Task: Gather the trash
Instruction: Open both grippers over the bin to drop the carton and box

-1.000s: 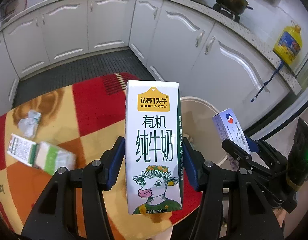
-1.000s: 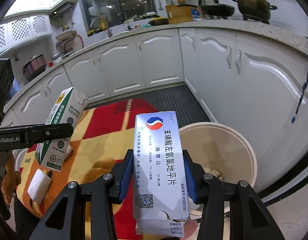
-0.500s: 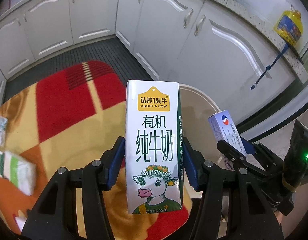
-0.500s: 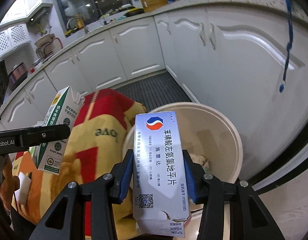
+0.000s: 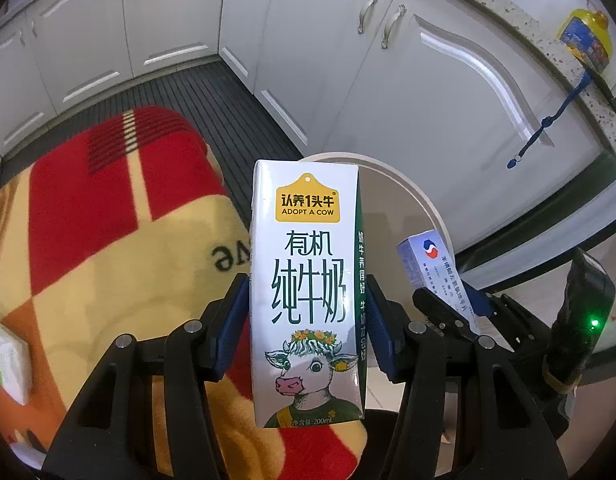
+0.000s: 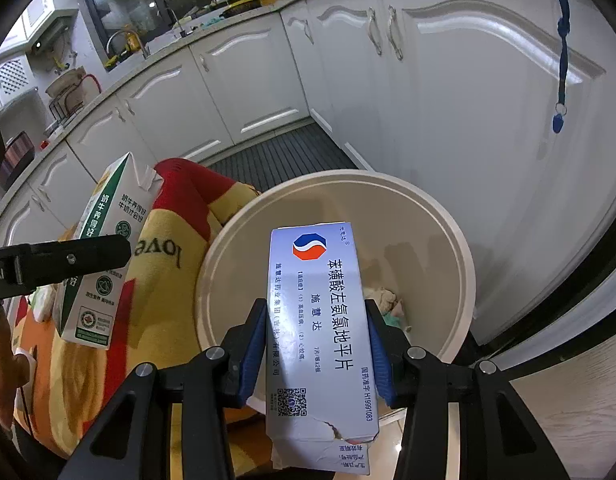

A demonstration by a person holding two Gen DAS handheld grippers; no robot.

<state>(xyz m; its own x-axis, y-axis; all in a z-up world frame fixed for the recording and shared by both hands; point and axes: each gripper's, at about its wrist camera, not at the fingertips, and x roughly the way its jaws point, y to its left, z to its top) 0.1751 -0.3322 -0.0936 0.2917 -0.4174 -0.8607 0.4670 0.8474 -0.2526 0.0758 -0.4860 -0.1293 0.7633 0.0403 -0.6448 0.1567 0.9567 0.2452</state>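
My left gripper (image 5: 308,320) is shut on a white milk carton (image 5: 308,280) with a cow picture, held upright over the blanket's edge beside the bin. My right gripper (image 6: 318,344) is shut on a pale blue medicine box (image 6: 320,320), held over the open cream trash bin (image 6: 464,248). The bin holds some crumpled trash (image 6: 390,300) at its bottom. The medicine box (image 5: 436,264) and the bin rim (image 5: 424,200) also show in the left wrist view. The milk carton (image 6: 108,248) shows at the left of the right wrist view.
A red, yellow and orange blanket (image 5: 108,240) covers the table left of the bin. A small green and white box (image 5: 6,364) lies on it at far left. White kitchen cabinets (image 5: 448,80) stand close behind the bin. A dark ribbed floor mat (image 5: 212,92) runs along them.
Both grippers have moved right and forward with their loads. The medicine box is now over the bin's mouth. The milk carton has come to the blanket's edge by the bin.
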